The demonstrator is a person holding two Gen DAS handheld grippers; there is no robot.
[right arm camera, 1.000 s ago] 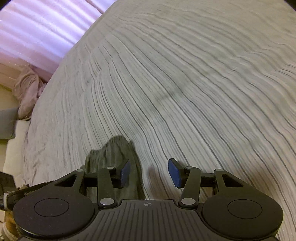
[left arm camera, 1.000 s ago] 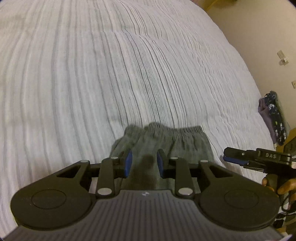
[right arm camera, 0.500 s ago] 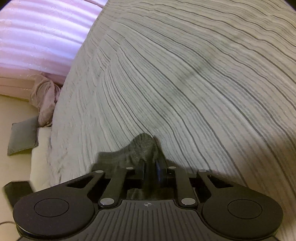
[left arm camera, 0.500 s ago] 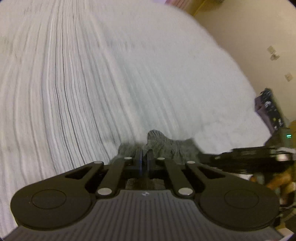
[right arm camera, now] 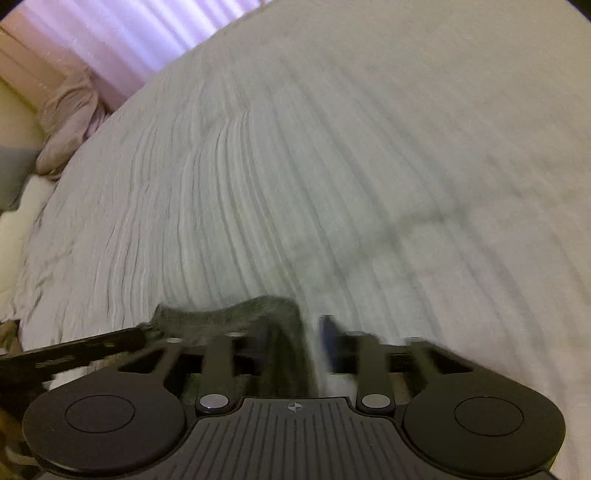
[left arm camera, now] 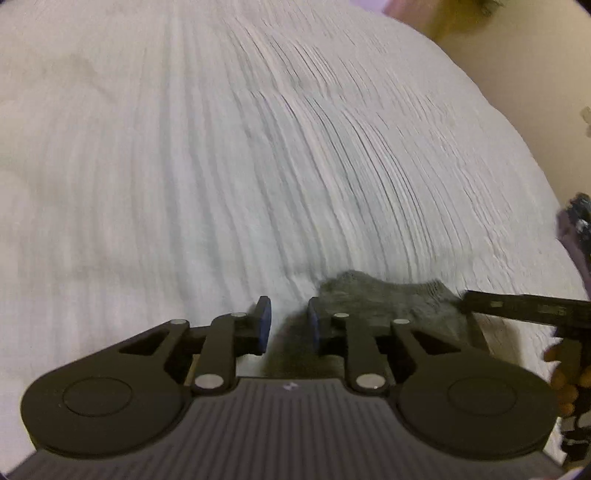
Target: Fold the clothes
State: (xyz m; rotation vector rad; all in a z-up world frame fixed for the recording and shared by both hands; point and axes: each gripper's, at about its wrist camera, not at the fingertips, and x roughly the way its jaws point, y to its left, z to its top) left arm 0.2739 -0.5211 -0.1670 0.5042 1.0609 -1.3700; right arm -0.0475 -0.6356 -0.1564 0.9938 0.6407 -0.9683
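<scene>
Grey shorts on a striped bed, two claws above them

The left claw (left arm camera: 286, 325) and right claw (right arm camera: 295, 341) are both opening, pads clear of the grey shorts (left arm camera: 376, 295) that lie bunched on the bed (left arm camera: 221, 166) under them.

The bed (left arm camera: 184, 166), covered in a striped white spread, lies bare across nearly its whole width ahead of both grippers, so a hand could pass freely toward its far edge and far corners. The only thing on it near the near edge is the small grey garment (left arm camera: 373, 295), low and soft. Over it the left gripper (left arm camera: 286, 325) and the right gripper (right arm camera: 295, 343) work close together, each crowding the other's side; both have their jaws opening, with the cloth lying between. Off the bed's right edge a dark patterned bundle (left arm camera: 576, 229) sits beside the wall. Past the left edge, crumpled pink cloth (right arm camera: 70, 122) lies by the curtain (right arm camera: 140, 33).
</scene>
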